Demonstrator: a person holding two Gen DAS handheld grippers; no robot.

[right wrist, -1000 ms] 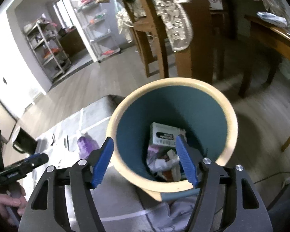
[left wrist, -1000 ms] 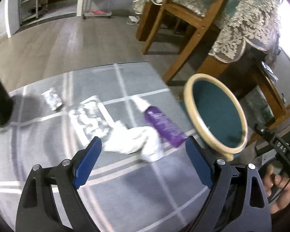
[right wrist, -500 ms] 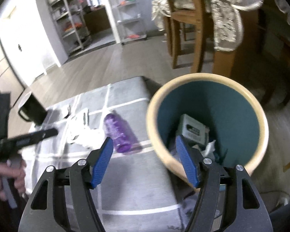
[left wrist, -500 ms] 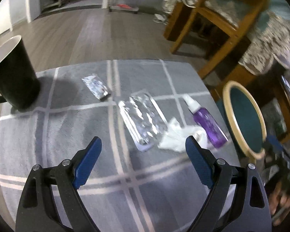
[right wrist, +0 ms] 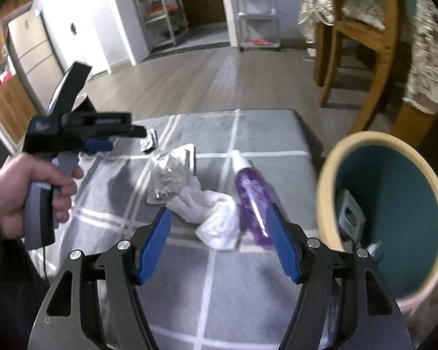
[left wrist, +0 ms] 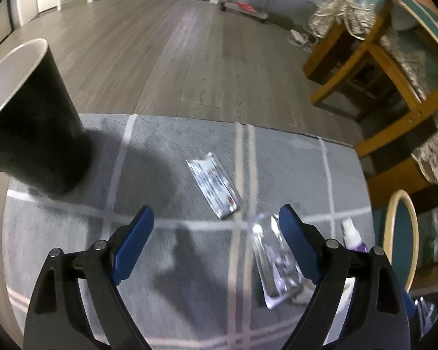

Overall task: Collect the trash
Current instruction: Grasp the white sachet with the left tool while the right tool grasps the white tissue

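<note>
On a grey checked cloth lie a small foil sachet (left wrist: 216, 188), a silver blister pack (left wrist: 273, 265), a crumpled white tissue (right wrist: 210, 213) and a purple spray bottle (right wrist: 252, 192). The sachet (right wrist: 149, 143) and blister pack (right wrist: 172, 175) also show in the right wrist view. My left gripper (left wrist: 216, 223) is open and empty, just above and short of the sachet. My right gripper (right wrist: 219, 227) is open and empty, over the tissue. A teal bin with a cream rim (right wrist: 391, 186) stands to the right of the table and holds trash.
A black mug (left wrist: 35, 122) stands at the cloth's far left. Wooden chairs (left wrist: 373, 67) with lace covers stand to the right beyond the table. The bin rim (left wrist: 401, 233) shows at the right edge in the left wrist view. Wood floor lies beyond.
My left gripper has swung left from the tissue and bottle to the sachet near the mug. My right gripper has moved left from over the bin to above the tissue.
</note>
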